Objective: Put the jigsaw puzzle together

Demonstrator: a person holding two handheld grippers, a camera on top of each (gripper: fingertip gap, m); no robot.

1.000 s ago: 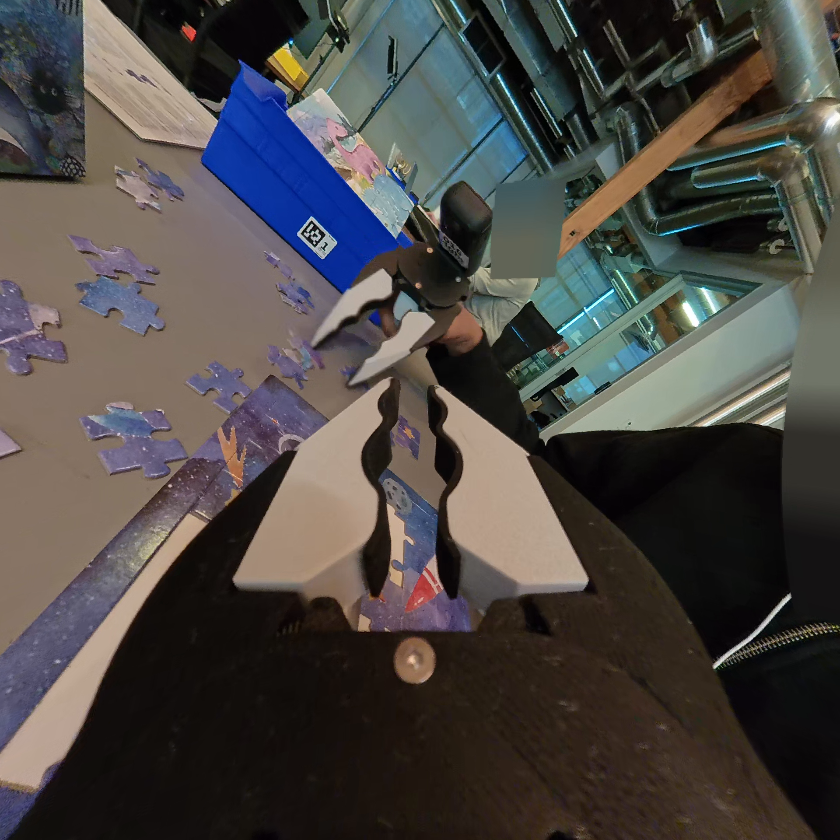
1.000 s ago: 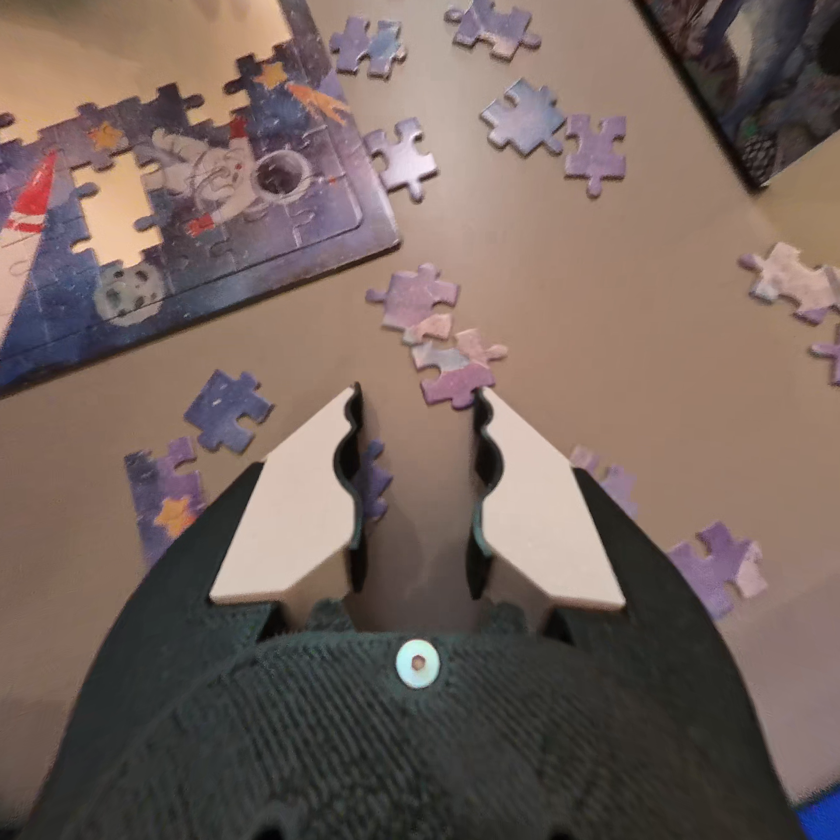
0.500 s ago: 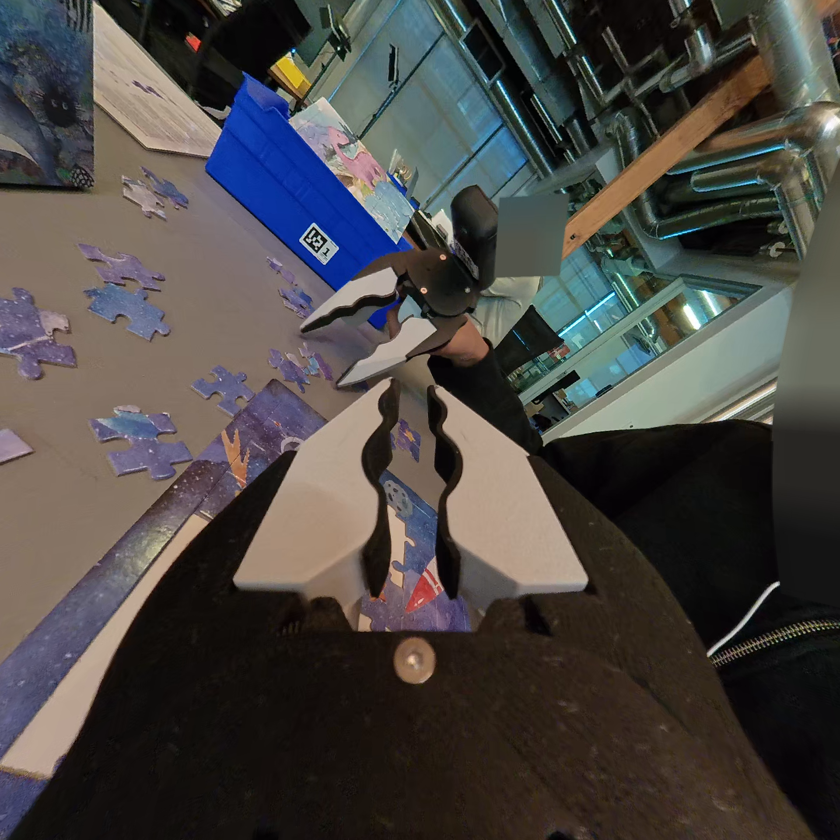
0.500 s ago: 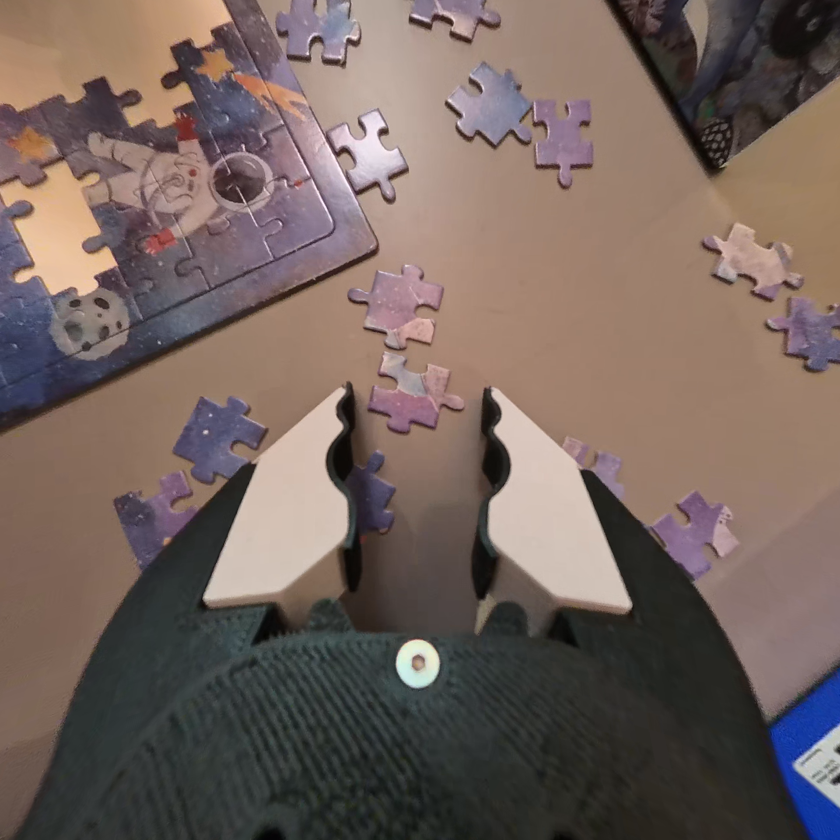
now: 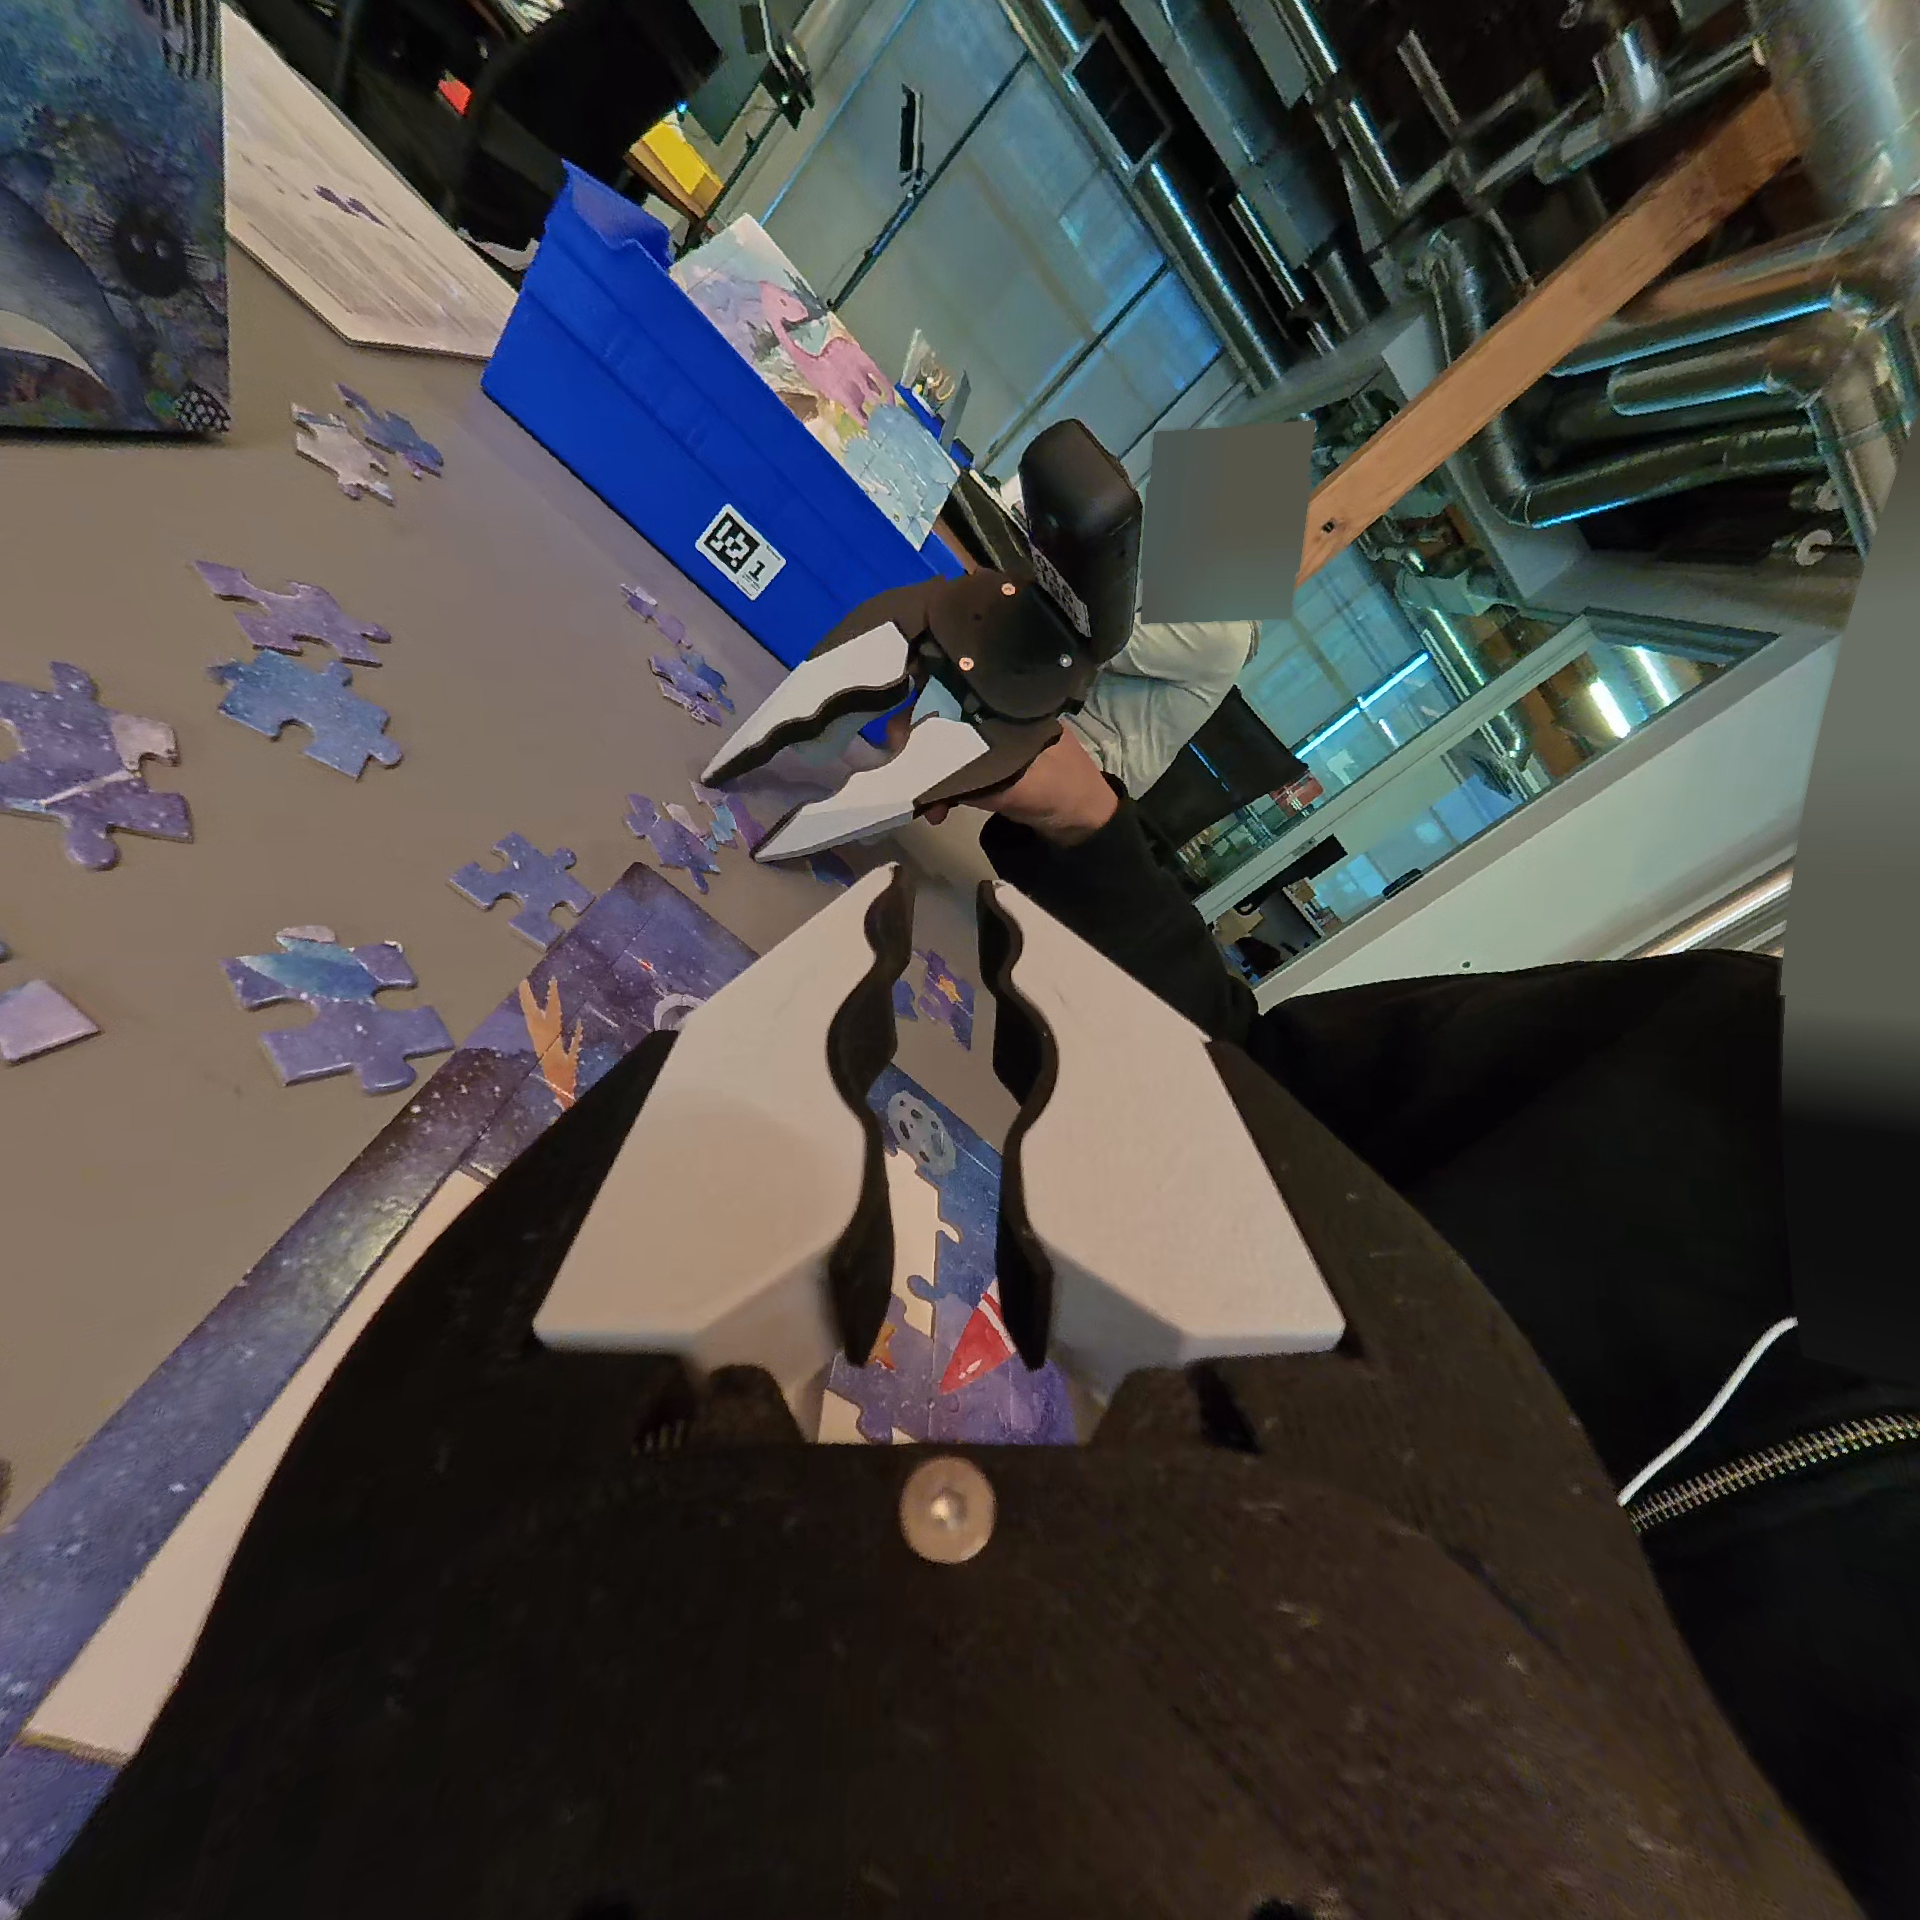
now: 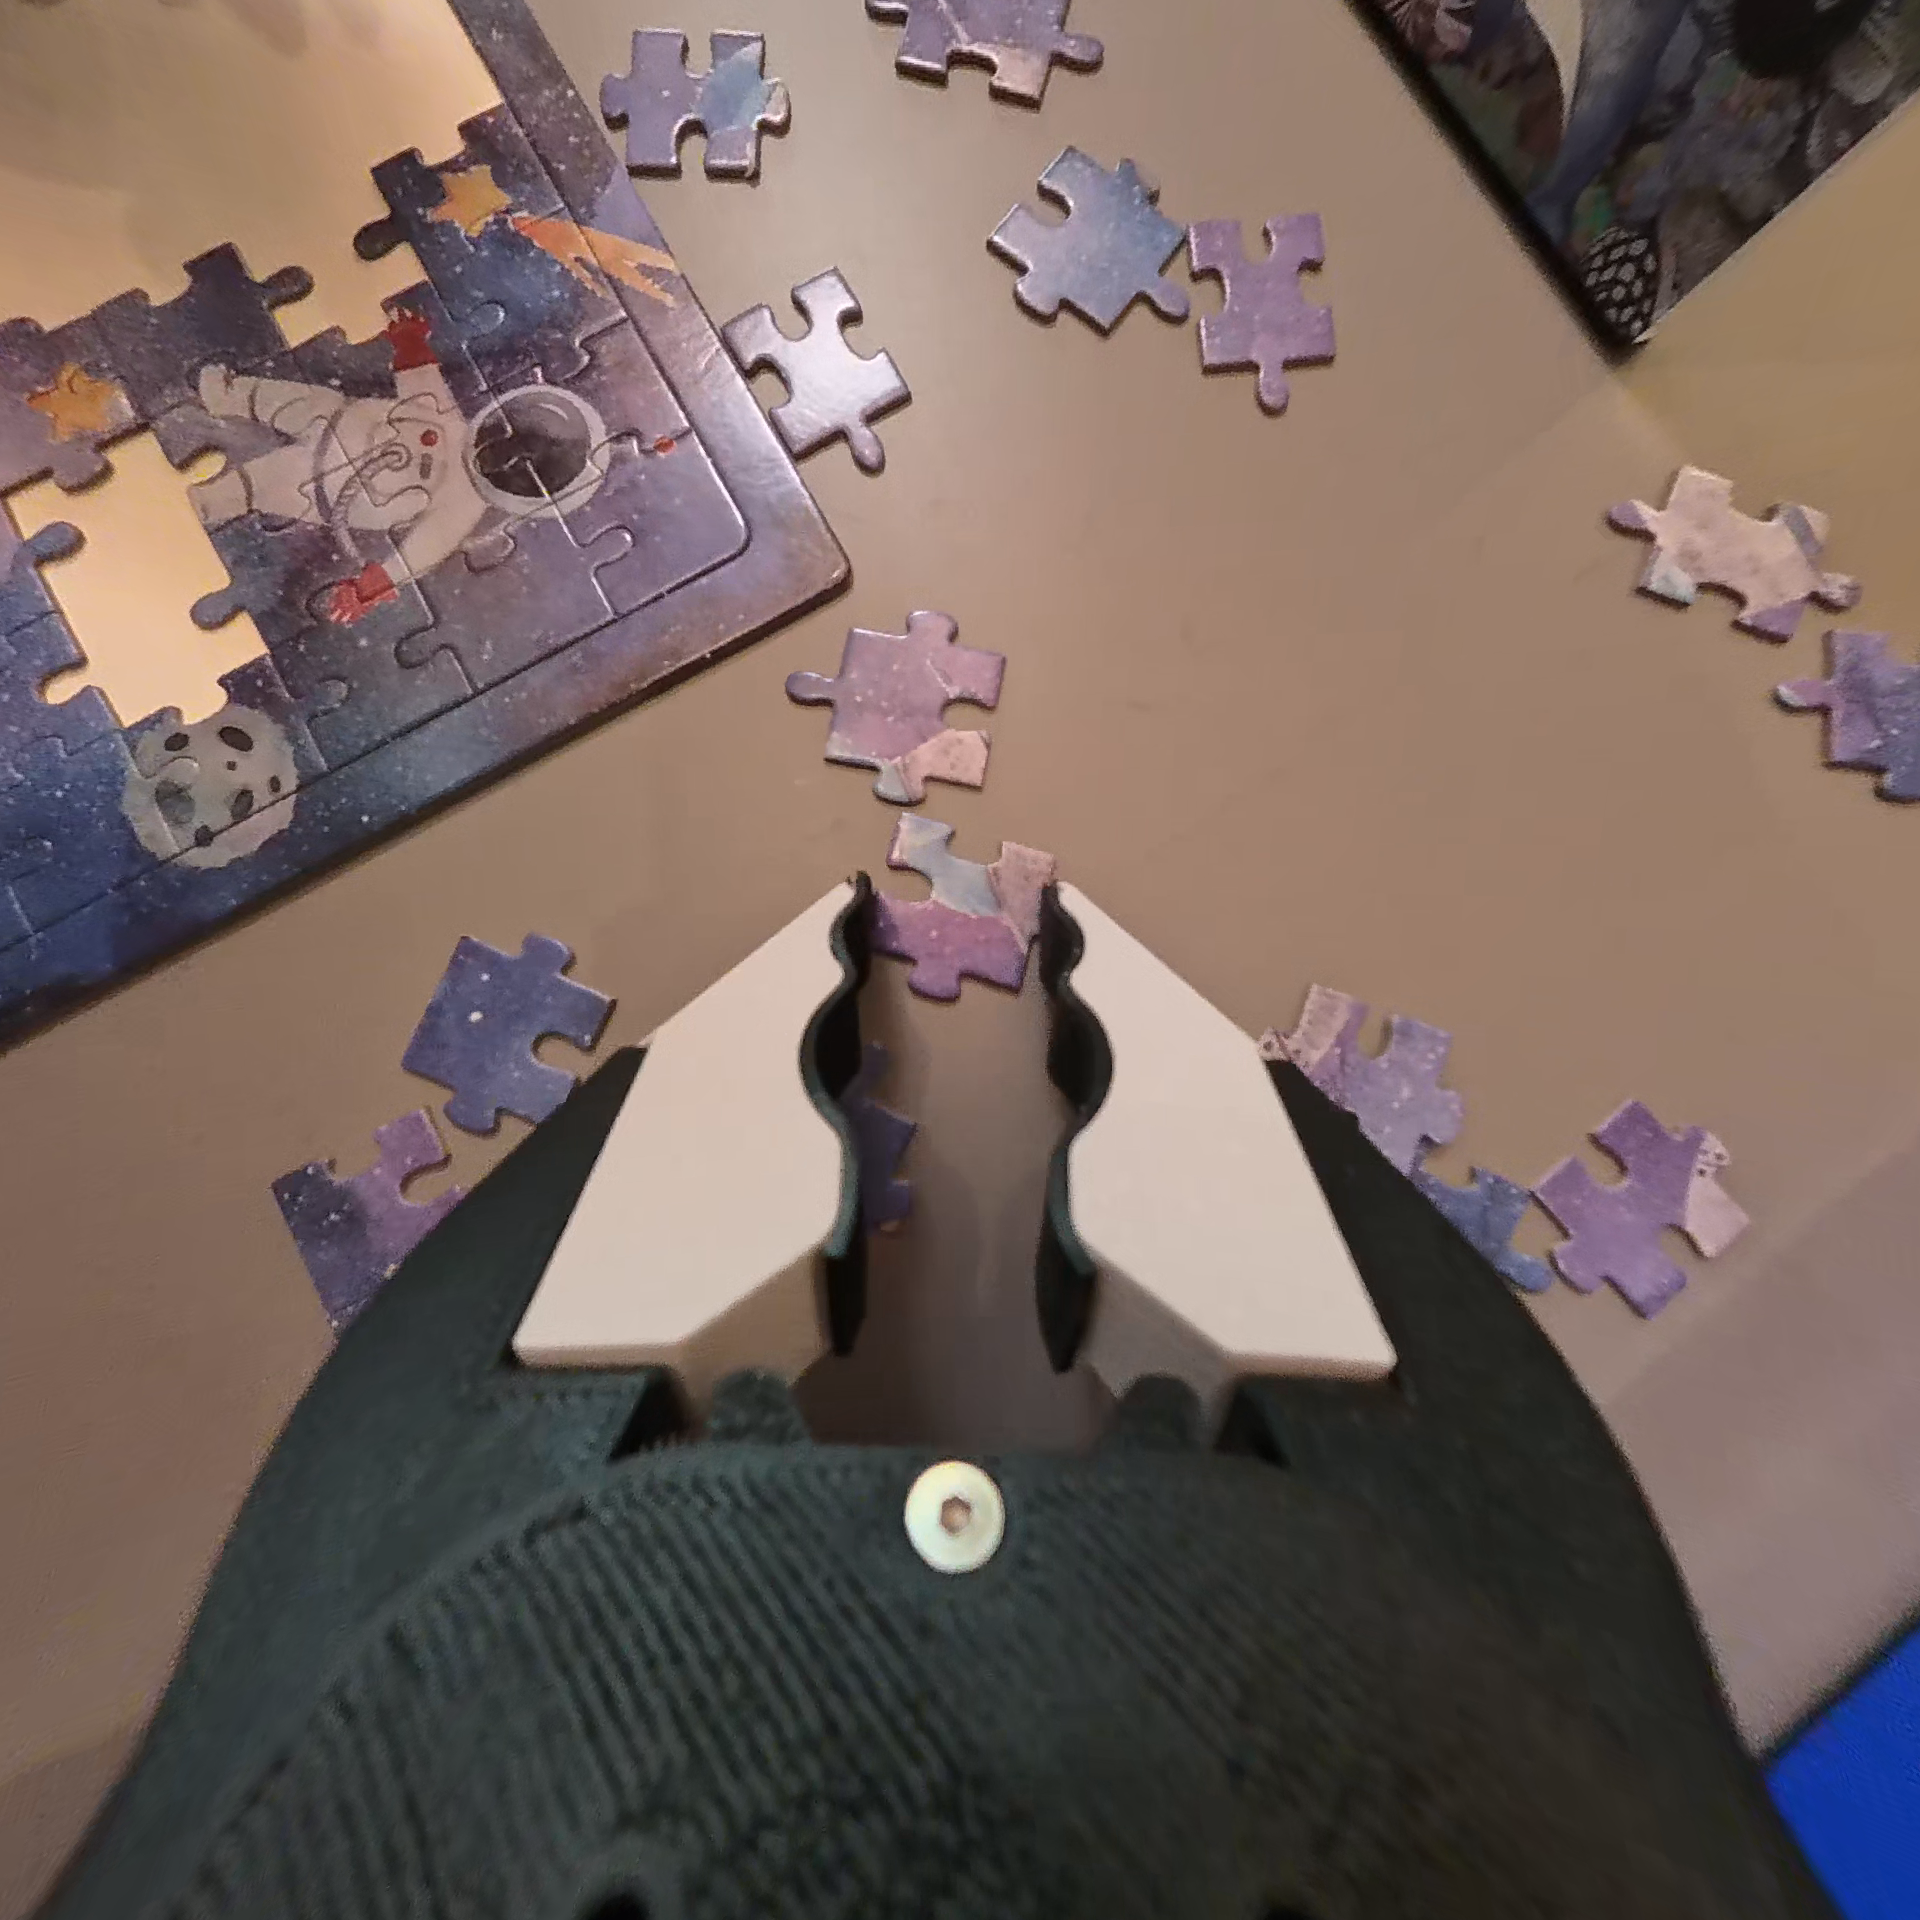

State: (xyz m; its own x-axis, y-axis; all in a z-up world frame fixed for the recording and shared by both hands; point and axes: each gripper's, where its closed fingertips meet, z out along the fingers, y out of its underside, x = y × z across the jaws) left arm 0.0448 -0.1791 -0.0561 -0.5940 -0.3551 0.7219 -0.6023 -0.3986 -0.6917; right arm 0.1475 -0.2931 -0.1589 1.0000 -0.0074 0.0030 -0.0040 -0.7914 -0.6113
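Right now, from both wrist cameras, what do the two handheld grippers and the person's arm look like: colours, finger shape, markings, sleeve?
Both grippers, left gripper and right gripper, have textured black bodies, a silver screw, and pale angular fingers with wavy black pads. The right gripper carries a black camera block with a sticker. The sleeve is black; a jacket shows a zipper and white cord.

Square black-and-white coded sticker [image 5: 740,552] on side wall of blue bin [image 5: 665,436]. Small white label [image 5: 1060,597] with dark print on body of right gripper [image 5: 743,816]; print too small to resolve. No other markings legible in either view.
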